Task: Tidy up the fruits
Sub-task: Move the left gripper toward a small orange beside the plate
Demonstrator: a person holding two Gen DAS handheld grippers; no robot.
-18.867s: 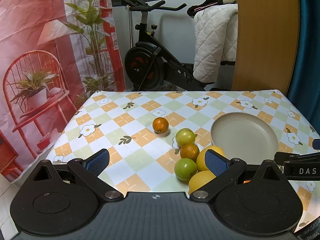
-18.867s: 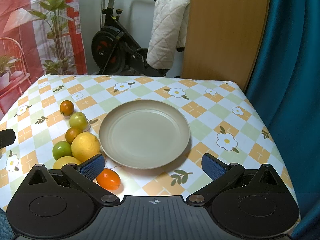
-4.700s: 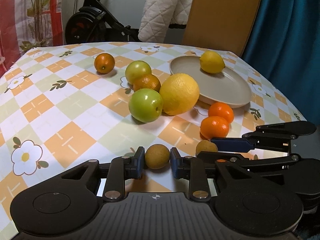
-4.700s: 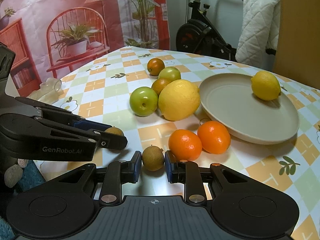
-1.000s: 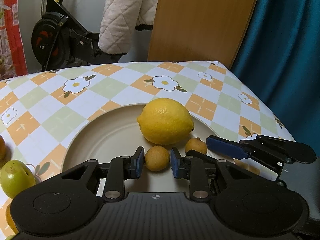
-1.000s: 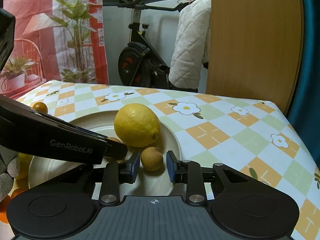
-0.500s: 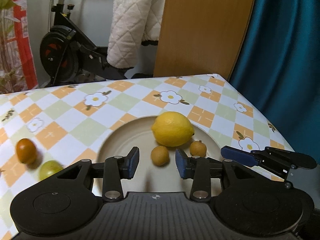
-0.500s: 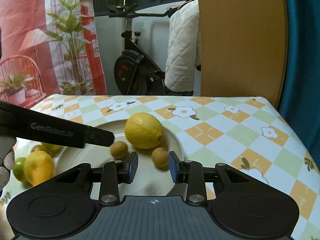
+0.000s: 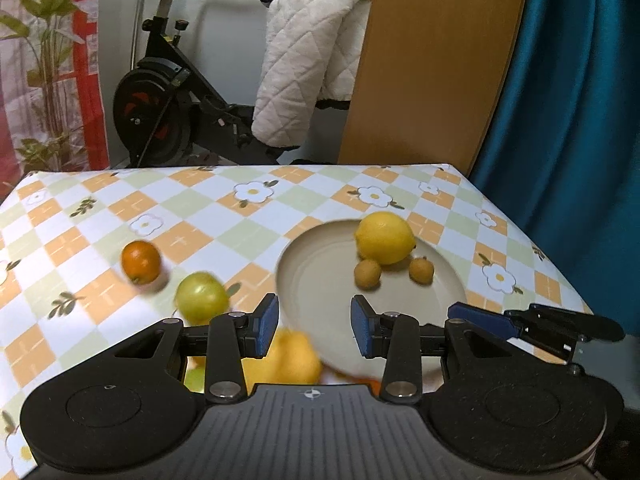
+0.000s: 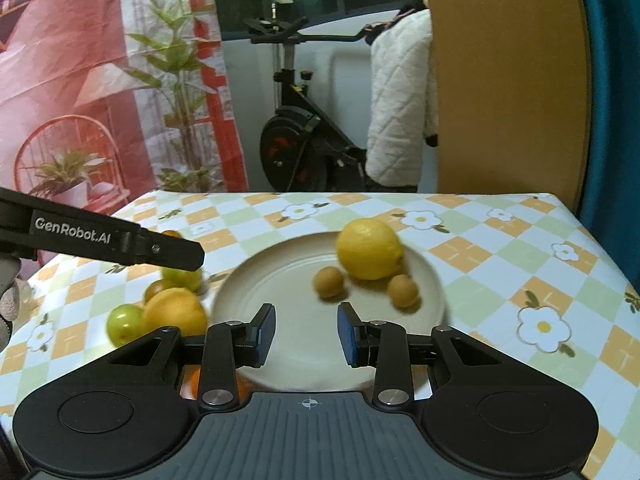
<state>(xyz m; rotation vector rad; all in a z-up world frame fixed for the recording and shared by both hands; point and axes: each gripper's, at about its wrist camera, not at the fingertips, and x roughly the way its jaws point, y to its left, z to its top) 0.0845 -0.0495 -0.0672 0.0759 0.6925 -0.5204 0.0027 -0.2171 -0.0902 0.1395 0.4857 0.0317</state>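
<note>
Beige plate (image 10: 430, 280) carries a lemon (image 10: 368, 249) and two longans ahead of our left gripper (image 9: 314, 326) and right gripper (image 10: 306, 334), both parted, holding nothing.

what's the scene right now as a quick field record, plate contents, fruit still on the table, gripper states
plate: beige, on the checked tablecloth
on plate: lemon; two small brown fruits beside it
off plate, left of it: large yellow fruit, green fruits, orange fruit
left gripper: open, empty
right gripper: open, empty
</note>
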